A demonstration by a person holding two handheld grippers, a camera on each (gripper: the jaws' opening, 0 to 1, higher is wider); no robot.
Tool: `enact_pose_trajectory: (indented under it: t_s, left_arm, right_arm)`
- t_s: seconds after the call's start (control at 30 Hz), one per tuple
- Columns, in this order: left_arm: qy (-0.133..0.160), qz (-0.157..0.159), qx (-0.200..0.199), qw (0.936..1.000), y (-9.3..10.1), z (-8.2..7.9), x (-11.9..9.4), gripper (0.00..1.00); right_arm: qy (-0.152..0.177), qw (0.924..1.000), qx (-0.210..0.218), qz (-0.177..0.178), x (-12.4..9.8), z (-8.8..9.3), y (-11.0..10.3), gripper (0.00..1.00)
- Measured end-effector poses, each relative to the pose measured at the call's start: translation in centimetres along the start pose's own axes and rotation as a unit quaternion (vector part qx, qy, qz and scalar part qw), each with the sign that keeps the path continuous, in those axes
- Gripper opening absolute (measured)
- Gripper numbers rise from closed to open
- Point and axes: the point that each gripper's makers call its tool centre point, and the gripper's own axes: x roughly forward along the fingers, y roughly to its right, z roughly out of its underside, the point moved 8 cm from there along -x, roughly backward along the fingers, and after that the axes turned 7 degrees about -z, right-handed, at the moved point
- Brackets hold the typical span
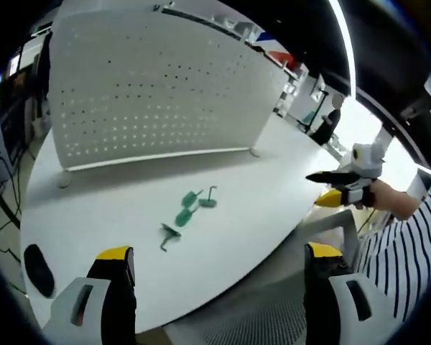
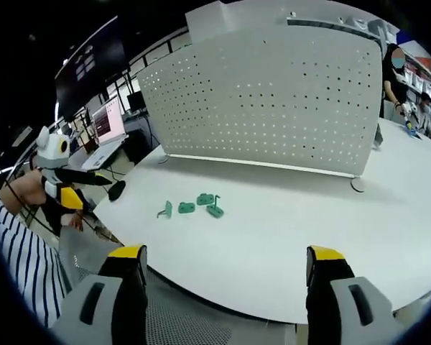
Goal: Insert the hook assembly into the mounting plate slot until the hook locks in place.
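white table (image 2: 330,237), perforated panel (image 2: 273,93), laptop (image 2: 109,122)

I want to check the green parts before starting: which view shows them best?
The left gripper view: the green parts lie nearer and larger on the white table. The right gripper view shows them smaller, grouped close together.

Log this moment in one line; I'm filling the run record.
left gripper: open, empty | right gripper: open, empty | green hooks: untouched on table | pegboard: upright
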Motion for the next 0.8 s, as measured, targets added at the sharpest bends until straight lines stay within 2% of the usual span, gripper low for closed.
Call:
enact_pose_trajectory:
  t_s: [0.17,0.57,0.8]
  left_arm:
    - [-0.011,0.002,0.018,0.9998,-0.3,0.0,0.9,1.0]
    - [-0.02,0.0,-0.005,0.9998,-0.5,0.8,1.4,1.0]
    - [-0.026,-0.004,-0.014,0.9996,-0.6,1.3,1.2,1.0]
  right_arm:
    - [-0.005,1.0,0.001,-0.003,0.2,0.2,-0.1,0.86]
    - [-0.025,0.9995,0.004,-0.02,1.4,0.9,-0.7,0.81]
    - [-0.023,0.9991,0.001,-0.037,3.0,0.2,-1.1,0.79]
